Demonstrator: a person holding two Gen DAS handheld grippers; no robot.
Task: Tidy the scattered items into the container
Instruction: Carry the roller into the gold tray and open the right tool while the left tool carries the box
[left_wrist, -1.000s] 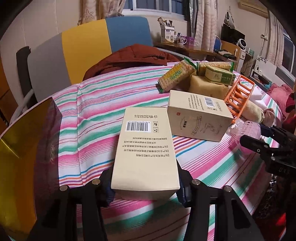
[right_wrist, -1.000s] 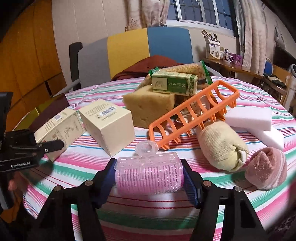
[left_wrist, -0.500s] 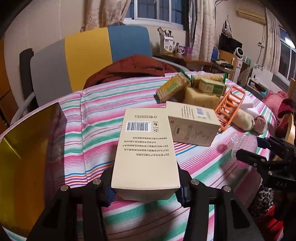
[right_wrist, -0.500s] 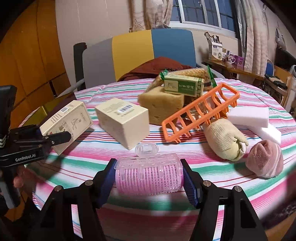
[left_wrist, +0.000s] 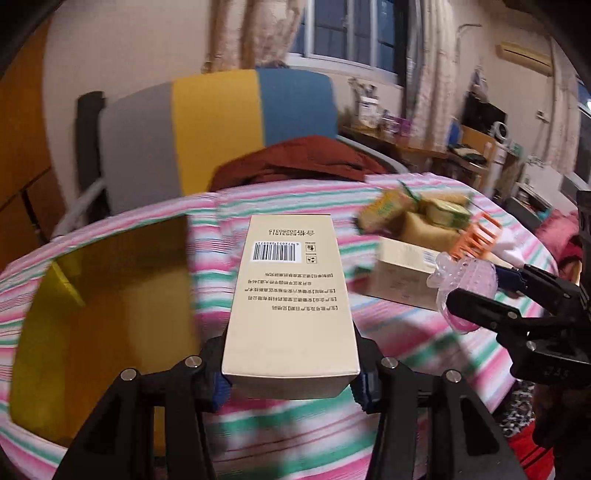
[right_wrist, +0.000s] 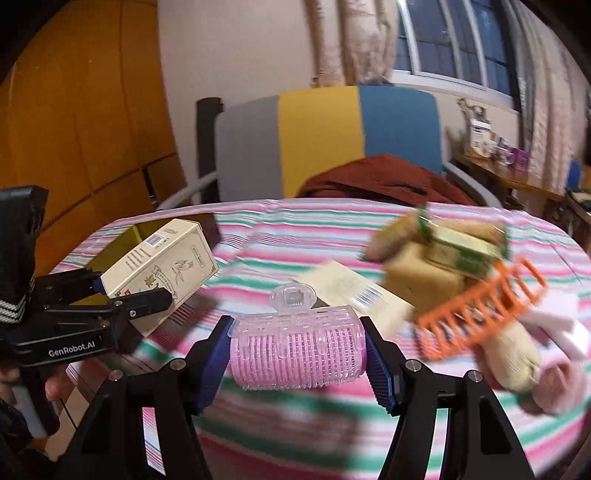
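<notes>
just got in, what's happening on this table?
A person is tidying with a claw in each hand. The left claw is shut on a beige carton, beside the yellow container. The right claw is shut on a pink hair roller. Another carton, sponges and an orange rack remain on the striped tablecloth.

Matt cardboard box (left_wrist: 290, 295), striped cloth (left_wrist: 406, 332)

Plenty of bare striped cloth on the worktop (right_wrist: 295, 229) straight ahead of me, easy passing. Right side's jammed: orange plastic rack (right_wrist: 480, 306), yellow sponge block (right_wrist: 417, 273), flat beige carton (right_wrist: 354, 291). Open yellow container (left_wrist: 110, 295) sits left.
</notes>
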